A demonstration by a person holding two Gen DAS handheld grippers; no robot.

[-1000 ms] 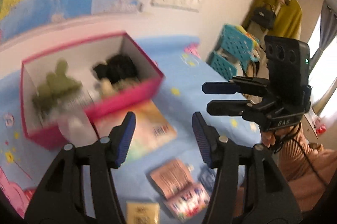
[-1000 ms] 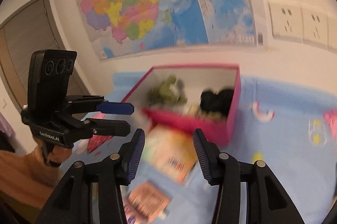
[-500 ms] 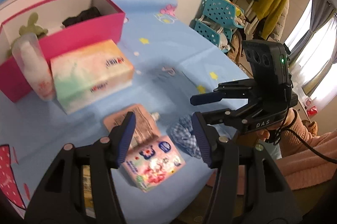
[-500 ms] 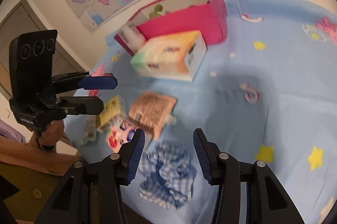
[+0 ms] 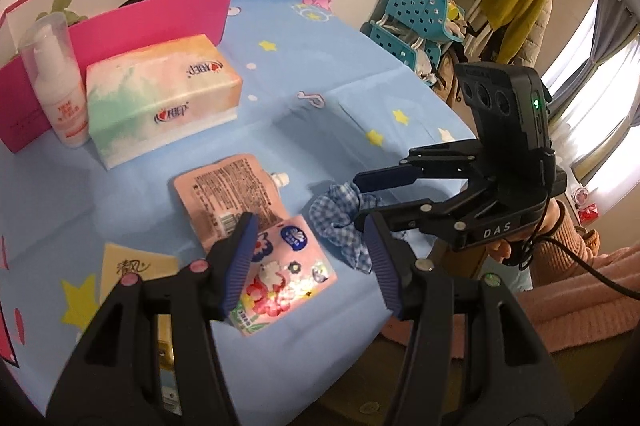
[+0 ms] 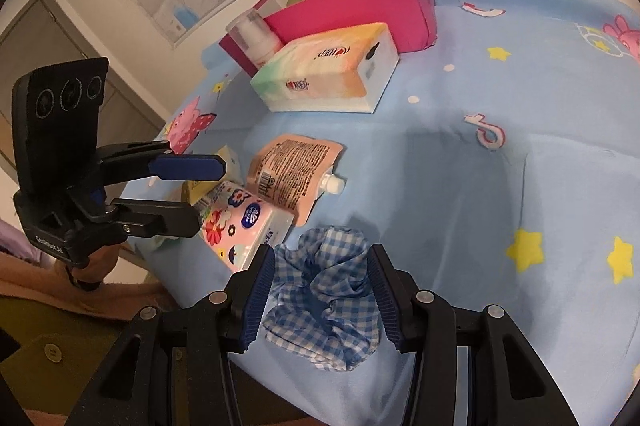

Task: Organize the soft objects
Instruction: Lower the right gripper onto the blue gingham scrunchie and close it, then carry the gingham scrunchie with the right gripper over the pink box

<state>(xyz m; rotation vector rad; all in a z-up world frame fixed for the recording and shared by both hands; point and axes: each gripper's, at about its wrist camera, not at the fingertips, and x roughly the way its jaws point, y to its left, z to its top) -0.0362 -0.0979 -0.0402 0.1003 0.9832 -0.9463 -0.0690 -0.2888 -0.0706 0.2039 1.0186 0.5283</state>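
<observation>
- The right gripper (image 6: 320, 282) is wide open, with its two fingers on either side of the scrunchie (image 6: 324, 290); whether the pads touch the cloth I cannot tell.
- The scrunchie, blue and white checked, lies on the counter (image 6: 500, 194) near its front edge, just beside the floral pack (image 6: 244, 222).
- The left gripper (image 5: 310, 262) is also wide open and holds nothing; it hangs above the floral pack (image 5: 284, 274) and the pouch (image 5: 232, 194).
- The tissue box (image 5: 160, 98) and the bottle (image 5: 56, 82) stand in front of the pink box (image 5: 152, 14), further back on the counter.
</observation>
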